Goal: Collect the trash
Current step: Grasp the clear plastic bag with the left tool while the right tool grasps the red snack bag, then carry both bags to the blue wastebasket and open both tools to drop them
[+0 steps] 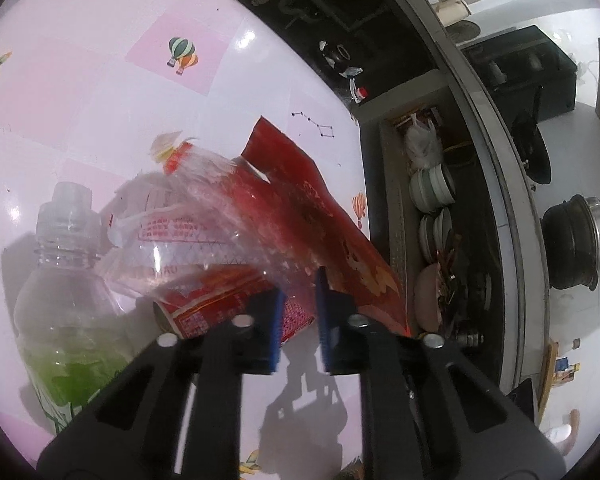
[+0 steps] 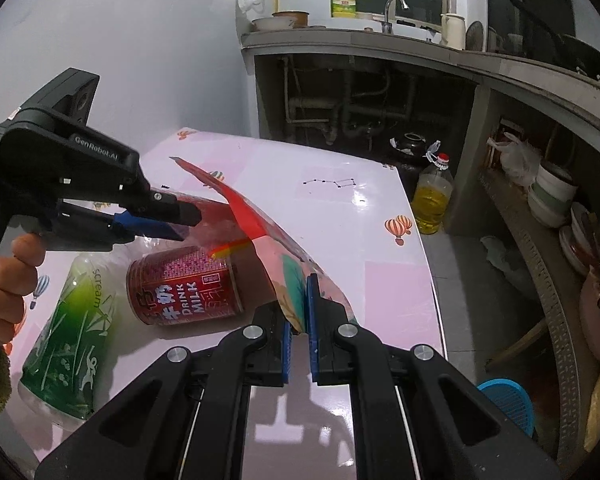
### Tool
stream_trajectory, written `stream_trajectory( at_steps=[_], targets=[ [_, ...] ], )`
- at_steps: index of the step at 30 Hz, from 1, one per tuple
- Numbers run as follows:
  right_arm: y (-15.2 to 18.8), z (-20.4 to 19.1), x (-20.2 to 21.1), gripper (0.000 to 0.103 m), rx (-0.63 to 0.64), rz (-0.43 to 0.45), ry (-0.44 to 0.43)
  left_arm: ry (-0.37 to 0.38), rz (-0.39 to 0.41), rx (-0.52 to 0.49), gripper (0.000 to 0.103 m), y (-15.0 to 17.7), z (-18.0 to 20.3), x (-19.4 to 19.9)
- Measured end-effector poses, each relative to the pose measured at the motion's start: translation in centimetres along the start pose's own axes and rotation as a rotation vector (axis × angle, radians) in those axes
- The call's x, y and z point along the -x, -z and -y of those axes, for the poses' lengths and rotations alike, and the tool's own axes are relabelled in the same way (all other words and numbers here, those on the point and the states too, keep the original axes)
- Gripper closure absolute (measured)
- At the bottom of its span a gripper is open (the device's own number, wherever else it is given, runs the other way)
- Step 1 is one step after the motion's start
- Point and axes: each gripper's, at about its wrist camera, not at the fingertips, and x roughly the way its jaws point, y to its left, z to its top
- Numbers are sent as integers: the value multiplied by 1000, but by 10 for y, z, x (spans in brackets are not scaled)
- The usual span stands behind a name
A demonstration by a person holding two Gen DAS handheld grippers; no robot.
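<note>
My right tongs (image 2: 298, 320) are clamped on the lower edge of a red and pink printed paper wrapper (image 2: 276, 240), which arches toward eleven o'clock over the pink patterned tabletop (image 2: 340, 208). My left tongs (image 1: 298, 304) pinch a crinkled clear plastic bag (image 1: 204, 220). Under it lies a red milk-drink can (image 2: 184, 288) on its side; at eight o'clock from the can lies a green-labelled plastic bottle (image 2: 72, 328).

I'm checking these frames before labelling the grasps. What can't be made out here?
- Left gripper contact: left wrist view, crinkled clear plastic bag blurs whatever the pads pinch.
- Red milk can top: right wrist view, hidden by red paper sheet.
- Green-labelled plastic bottle base: cut off by the edge.
</note>
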Motion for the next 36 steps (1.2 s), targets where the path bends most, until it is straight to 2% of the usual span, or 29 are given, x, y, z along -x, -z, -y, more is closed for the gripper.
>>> stream_trajectory(
  at_steps=[3, 6, 14, 25, 36],
  targets=[
    [0, 6, 2, 97, -30, 8, -1, 3, 17, -11, 101, 1, 2, 4],
    [-1, 15, 4, 98, -72, 12, -11, 1, 36, -51, 103, 5, 9, 10],
    [-1, 38, 14, 99, -164, 24, -12, -5, 77, -170, 103, 20, 28, 31],
    [9, 63, 37, 100, -278, 39, -30, 6, 93, -292, 103, 48, 48, 56],
    [17, 75, 79, 100, -323, 94, 26, -5, 116, -431, 103, 73, 69, 66]
  ],
)
